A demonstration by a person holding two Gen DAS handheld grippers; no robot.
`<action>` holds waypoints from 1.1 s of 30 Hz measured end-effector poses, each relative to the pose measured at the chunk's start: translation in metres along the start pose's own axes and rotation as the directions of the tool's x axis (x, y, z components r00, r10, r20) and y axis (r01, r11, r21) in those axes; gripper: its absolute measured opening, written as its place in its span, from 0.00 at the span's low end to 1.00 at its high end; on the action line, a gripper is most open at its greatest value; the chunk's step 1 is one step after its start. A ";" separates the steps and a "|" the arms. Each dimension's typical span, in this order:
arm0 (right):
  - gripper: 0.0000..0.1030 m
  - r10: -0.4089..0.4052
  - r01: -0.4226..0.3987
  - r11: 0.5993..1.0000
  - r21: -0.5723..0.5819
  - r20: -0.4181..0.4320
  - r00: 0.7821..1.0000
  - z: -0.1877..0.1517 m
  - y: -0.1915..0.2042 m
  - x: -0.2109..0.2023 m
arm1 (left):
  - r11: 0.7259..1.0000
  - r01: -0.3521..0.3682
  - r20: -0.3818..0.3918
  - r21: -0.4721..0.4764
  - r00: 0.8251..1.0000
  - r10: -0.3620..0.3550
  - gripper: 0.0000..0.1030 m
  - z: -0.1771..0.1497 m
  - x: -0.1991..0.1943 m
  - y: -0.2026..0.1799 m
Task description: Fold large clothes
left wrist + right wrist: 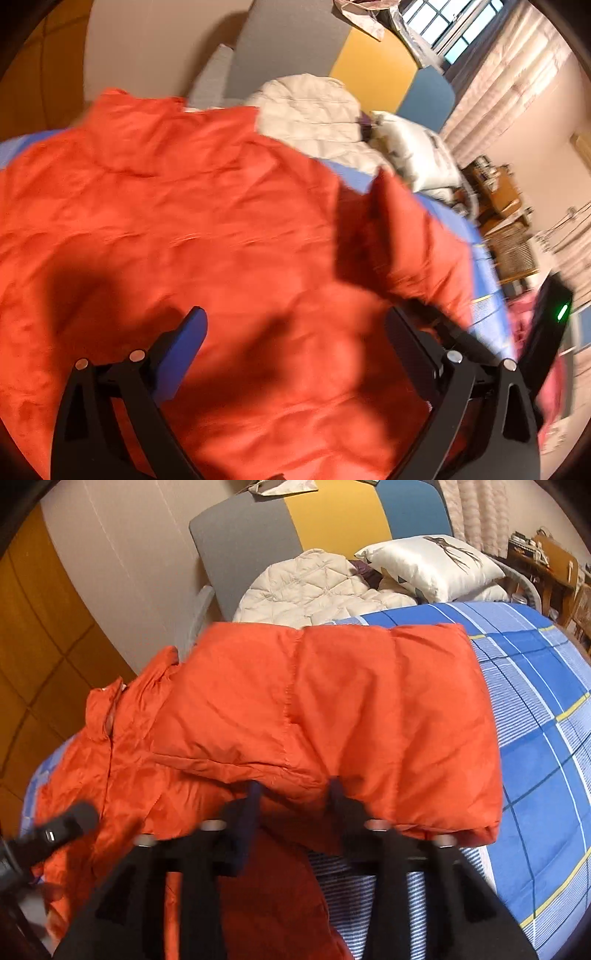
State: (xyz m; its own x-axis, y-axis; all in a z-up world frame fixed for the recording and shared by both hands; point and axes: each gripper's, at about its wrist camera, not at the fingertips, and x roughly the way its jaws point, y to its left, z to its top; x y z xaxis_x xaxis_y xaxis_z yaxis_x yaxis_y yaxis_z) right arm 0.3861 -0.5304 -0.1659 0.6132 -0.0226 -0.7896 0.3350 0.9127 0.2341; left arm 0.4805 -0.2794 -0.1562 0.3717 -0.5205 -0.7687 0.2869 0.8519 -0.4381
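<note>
- The puffy orange down jacket (332,709) lies spread on the bed's blue plaid sheet (535,709), one side already folded over into a thick flap whose near edge sits just in front of the right gripper (293,788).
- To do this fold well, I judge the flap should be squared to the body, the trapped air pressed out, and the loose collar side at the left brought over next.
- The right gripper tilts steeply down at the flap's hem; its jaws stand partly apart with hem fabric near the gap. They look released, not pinching.
- The left gripper (295,325) hangs angled down over the jacket's back, jaws wide apart and holding nothing.
- Beyond lie a cream quilted jacket (314,587) and a white pillow (432,566) at the headboard.
</note>
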 end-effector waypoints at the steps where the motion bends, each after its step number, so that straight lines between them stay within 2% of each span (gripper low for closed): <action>1: 0.48 0.011 -0.011 1.000 0.011 0.000 1.000 -0.001 -0.002 -0.002 | 1.000 0.011 -0.003 -0.008 1.000 -0.011 0.93 0.004 0.003 -0.004; 2: 0.48 0.022 -0.022 0.999 0.024 0.001 1.000 -0.001 -0.005 -0.004 | 0.999 0.037 -0.016 -0.022 0.999 -0.038 0.92 0.010 0.007 -0.009; 4: 0.49 0.038 -0.038 0.998 0.058 0.005 0.999 -0.003 -0.011 -0.011 | 0.996 0.071 -0.053 -0.045 0.996 -0.073 0.83 0.017 0.017 -0.018; 5: 0.52 0.040 -0.040 0.996 0.078 0.006 0.999 -0.004 -0.015 -0.014 | 0.995 0.081 -0.076 -0.054 0.993 -0.085 0.83 0.021 0.024 -0.024; 7: 0.64 0.057 -0.059 0.989 0.135 0.016 0.998 -0.009 -0.025 -0.023 | 0.994 0.089 -0.104 -0.068 0.990 -0.096 0.83 0.025 0.039 -0.032; 10: 0.66 0.078 -0.081 0.979 0.187 0.024 0.997 -0.018 -0.036 -0.032 | 0.989 0.122 -0.137 -0.086 0.982 -0.133 0.82 0.028 0.057 -0.044; 14: 0.66 0.096 -0.095 0.966 0.240 0.005 0.995 -0.029 -0.047 -0.030 | 0.987 0.120 -0.156 -0.105 0.978 -0.136 0.79 0.030 0.075 -0.051; 17: 0.66 0.095 -0.091 0.961 0.260 -0.005 0.995 -0.035 -0.049 -0.027 | 0.987 0.117 -0.181 -0.109 0.974 -0.135 0.59 0.029 0.087 -0.056; 19: 0.66 0.103 -0.097 0.954 0.282 -0.007 0.995 -0.037 -0.052 -0.025 | 0.988 0.109 -0.187 -0.113 0.974 -0.129 0.35 0.027 0.091 -0.055; 22: 0.66 0.104 -0.097 0.950 0.296 -0.006 0.995 -0.037 -0.052 -0.022 | 0.985 0.123 -0.170 -0.123 0.975 -0.143 0.13 0.026 0.092 -0.051; 24: 0.66 0.108 -0.099 0.947 0.307 -0.012 0.994 -0.039 -0.054 -0.018 | 0.982 0.142 -0.144 -0.121 0.977 -0.159 0.09 0.027 0.084 -0.047; 28: 0.66 0.149 -0.137 0.915 0.380 -0.002 0.989 -0.043 -0.062 -0.010 | 0.979 0.168 -0.087 -0.120 0.980 -0.179 0.07 0.033 0.060 -0.033; 33: 0.66 0.239 -0.231 0.874 0.427 0.034 0.970 -0.046 -0.055 -0.002 | 0.978 0.146 -0.049 -0.149 0.987 -0.155 0.07 0.035 0.038 0.005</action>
State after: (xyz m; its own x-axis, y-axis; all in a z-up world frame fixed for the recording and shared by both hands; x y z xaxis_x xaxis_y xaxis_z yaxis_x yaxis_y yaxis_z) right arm 0.3337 -0.5618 -0.2026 0.6998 0.1826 -0.6906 0.4568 0.6289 0.6291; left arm 0.5272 -0.2968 -0.1717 0.2789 -0.6428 -0.7134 0.2035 0.7656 -0.6103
